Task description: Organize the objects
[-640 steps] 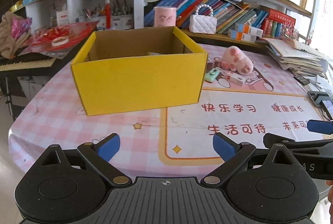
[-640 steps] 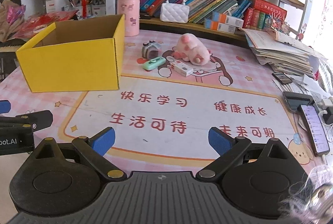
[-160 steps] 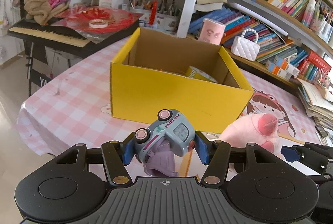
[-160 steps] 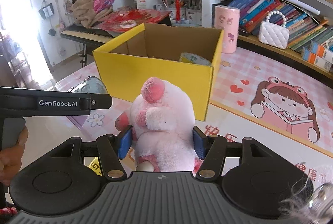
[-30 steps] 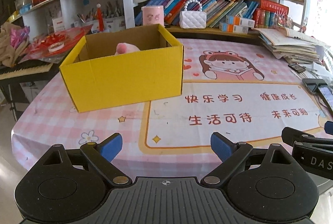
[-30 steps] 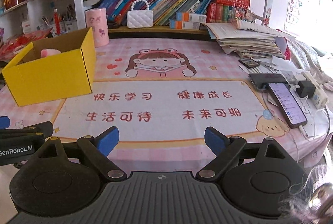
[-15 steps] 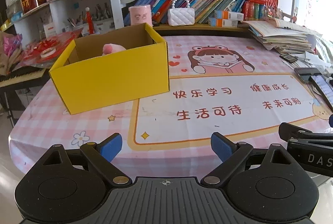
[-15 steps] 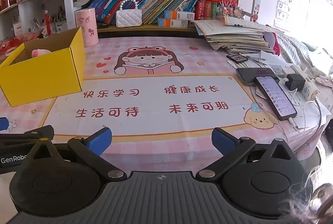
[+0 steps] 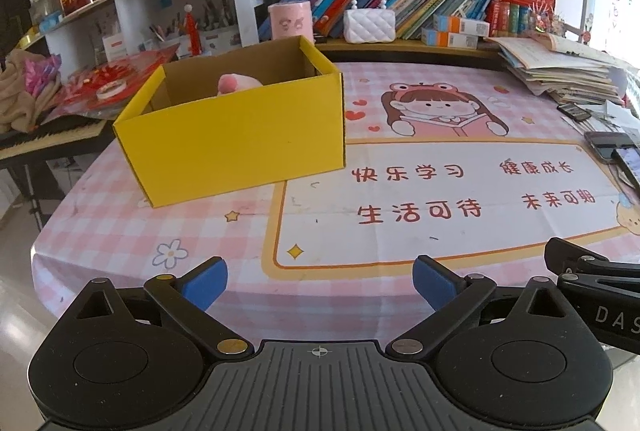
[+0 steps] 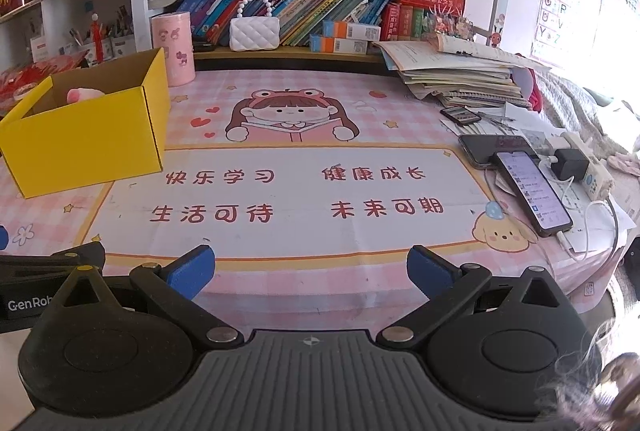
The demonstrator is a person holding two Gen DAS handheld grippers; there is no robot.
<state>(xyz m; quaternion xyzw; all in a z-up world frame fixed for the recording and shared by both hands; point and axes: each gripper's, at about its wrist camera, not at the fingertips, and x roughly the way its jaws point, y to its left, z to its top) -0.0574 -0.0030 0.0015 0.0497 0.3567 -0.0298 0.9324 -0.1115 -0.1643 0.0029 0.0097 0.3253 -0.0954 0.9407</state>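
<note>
Both grippers, left gripper [image 9: 320, 281] and right gripper [image 10: 310, 271], spread wide and empty now, pink plush [image 9: 236, 83] dropped into yellow box [image 9: 240, 139] ahead-left of fingers, tidying likely finished.

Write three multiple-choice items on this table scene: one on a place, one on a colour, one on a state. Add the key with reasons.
1. Where is the pink plush toy?
A. Inside the yellow cardboard box
B. On the stack of papers
C. Beside the phones

2. What colour is the quilted handbag with the bead handle on the lower shelf?
A. Red
B. White
C. Black

3. How does the right hand-held gripper stand?
A. Shut on the toy
B. Shut on nothing
C. Open, with nothing between its pads

Key: 1 A, the toy's pink top shows above the box rim. 2 B, the bag is white in both views. 3 C, its blue pads stand wide apart over bare tablecloth.
</note>
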